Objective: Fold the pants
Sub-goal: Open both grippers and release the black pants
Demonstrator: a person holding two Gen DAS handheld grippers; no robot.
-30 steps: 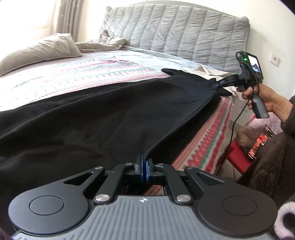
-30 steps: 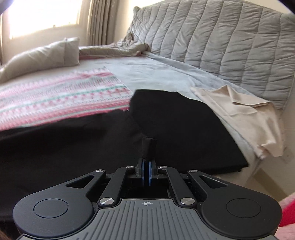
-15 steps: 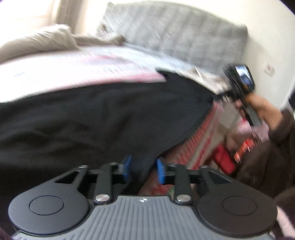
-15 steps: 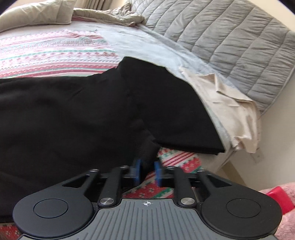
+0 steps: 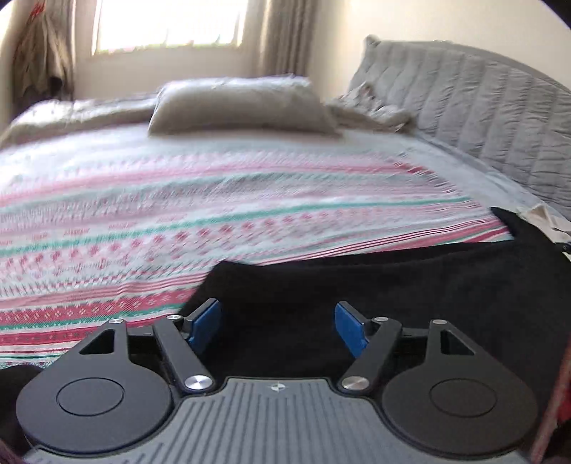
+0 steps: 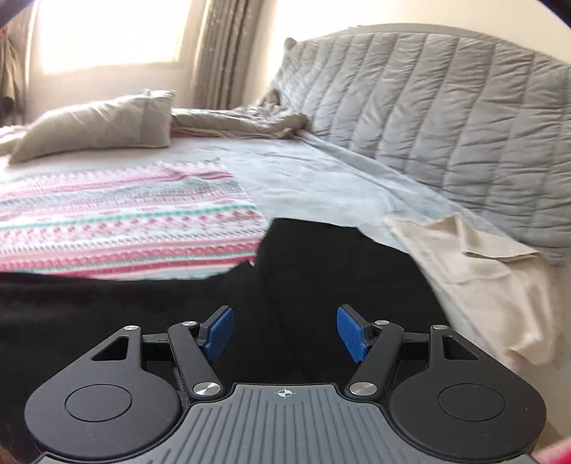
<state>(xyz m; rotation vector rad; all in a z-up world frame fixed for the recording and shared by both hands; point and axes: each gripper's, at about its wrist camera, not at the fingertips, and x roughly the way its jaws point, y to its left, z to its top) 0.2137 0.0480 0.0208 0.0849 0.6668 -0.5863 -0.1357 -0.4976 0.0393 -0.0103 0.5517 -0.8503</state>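
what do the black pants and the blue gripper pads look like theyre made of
Black pants: seemingly soft matte fleece or brushed knit; they show no sheen and lie in limp, thick folds. Blue pads: probably moulded rubber or plastic, with a fine ribbed texture on their faces. Neither is certain.

- Striped patterned blanket (image 5: pixel 214 214) spread across the bed.
- Grey pillow (image 6: pixel 96 125) near the window (image 6: pixel 107 32).
- Quilted grey headboard cover (image 6: pixel 446 117).
- Beige cloth (image 6: pixel 474 271) draped over the bed's edge.
- Curtain (image 6: pixel 221 50) beside the window.
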